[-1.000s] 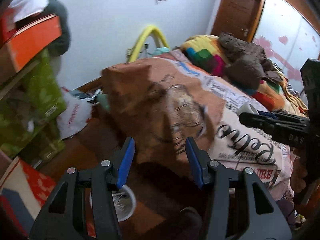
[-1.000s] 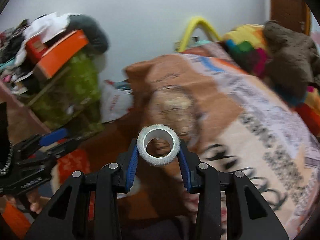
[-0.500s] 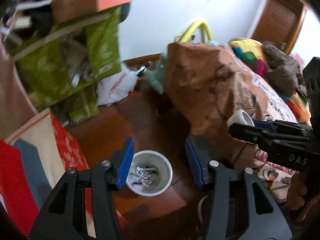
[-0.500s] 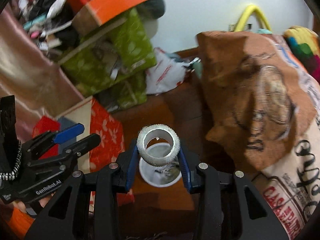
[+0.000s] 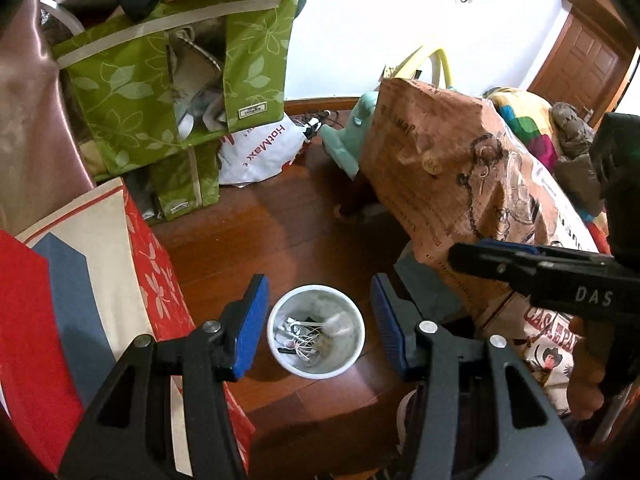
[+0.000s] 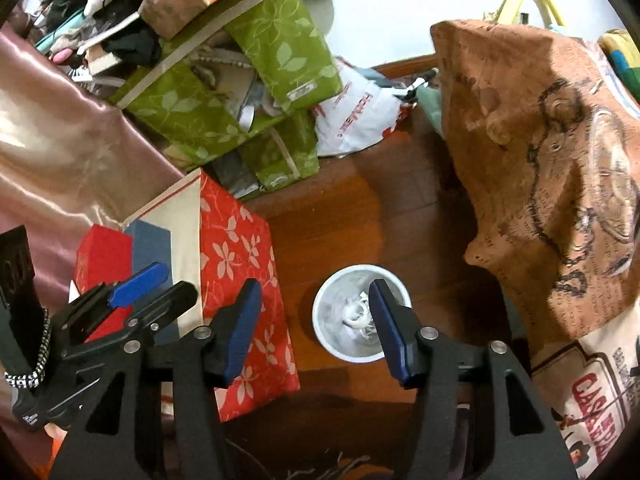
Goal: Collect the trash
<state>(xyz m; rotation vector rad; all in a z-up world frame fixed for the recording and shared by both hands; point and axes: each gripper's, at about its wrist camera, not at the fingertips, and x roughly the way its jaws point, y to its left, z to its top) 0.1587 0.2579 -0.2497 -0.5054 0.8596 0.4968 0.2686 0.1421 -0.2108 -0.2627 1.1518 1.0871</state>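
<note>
While both grippers point down at the wooden floor (image 5: 256, 232), a white trash cup (image 5: 316, 332) with scraps inside stands there between the red floral box (image 6: 240, 272) and the brown printed bedspread (image 6: 552, 168). The left gripper (image 5: 318, 326) hangs over it, jaws spread and empty. The right gripper (image 6: 314, 326) has jaws opening with nothing between them.

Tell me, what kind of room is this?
Probably a bedroom at home. A bed with a printed cover fills one side, green storage boxes are piled by the wall, and a small white bin stands on the wooden floor.
</note>
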